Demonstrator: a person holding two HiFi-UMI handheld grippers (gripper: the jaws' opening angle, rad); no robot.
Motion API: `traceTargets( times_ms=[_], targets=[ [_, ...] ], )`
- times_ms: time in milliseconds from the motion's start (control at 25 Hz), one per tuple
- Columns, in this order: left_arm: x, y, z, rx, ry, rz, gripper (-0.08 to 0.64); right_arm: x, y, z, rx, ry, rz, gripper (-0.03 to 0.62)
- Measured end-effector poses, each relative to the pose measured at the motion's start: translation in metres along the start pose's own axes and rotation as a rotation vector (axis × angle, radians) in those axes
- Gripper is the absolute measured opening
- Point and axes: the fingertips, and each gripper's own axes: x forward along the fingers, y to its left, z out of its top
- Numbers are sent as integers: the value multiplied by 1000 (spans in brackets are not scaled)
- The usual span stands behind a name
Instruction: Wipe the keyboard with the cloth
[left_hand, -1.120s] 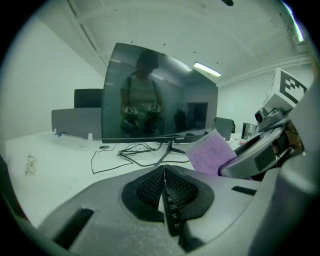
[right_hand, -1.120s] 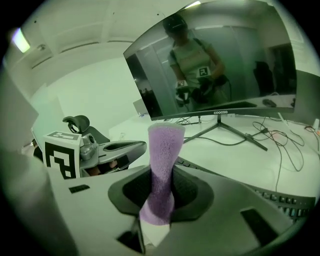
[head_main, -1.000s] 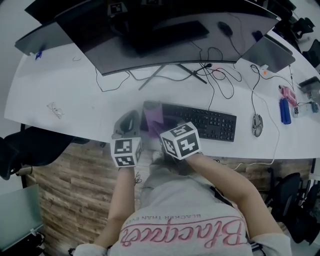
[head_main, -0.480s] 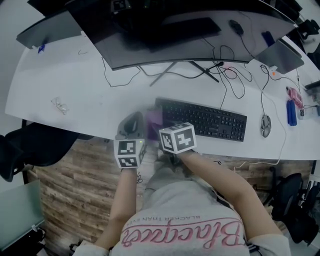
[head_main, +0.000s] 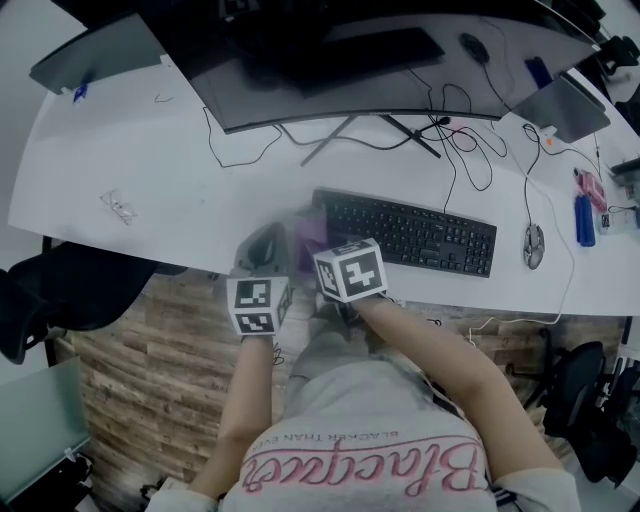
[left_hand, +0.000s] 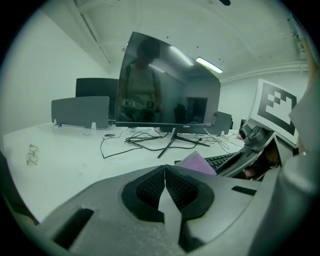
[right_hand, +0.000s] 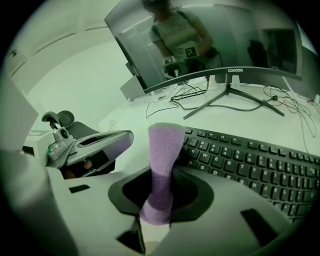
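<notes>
At the near edge of the white table (head_main: 150, 170), by the left end of the black keyboard (head_main: 420, 236): your right tongs (right_hand: 159, 200) are pinching the purple cloth (right_hand: 164, 145). The cloth stands up out of the pads as a folded strip. Its top end shows in front of the keyboard's leftmost keys; whether it touches them cannot be told.

Your left tongs (left_hand: 164, 186) are pressed together, pad against pad. They sit just beside the right tongs, on their left, over the table edge and to the left of the keyboard.

Behind the keyboard stands a curved monitor (head_main: 350, 60) on a splayed foot, with loose cables (head_main: 440, 150) lying around the foot. A mouse (head_main: 534, 246) lies to the right of the keyboard, apart from it.
</notes>
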Motion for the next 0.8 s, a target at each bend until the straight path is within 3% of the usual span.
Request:
traceTargets(
  times_ms=[800],
  targets=[
    [9,-31,-3,24,24,-28,6,-26,-32,-12,-3,-1,-30,86]
  ],
)
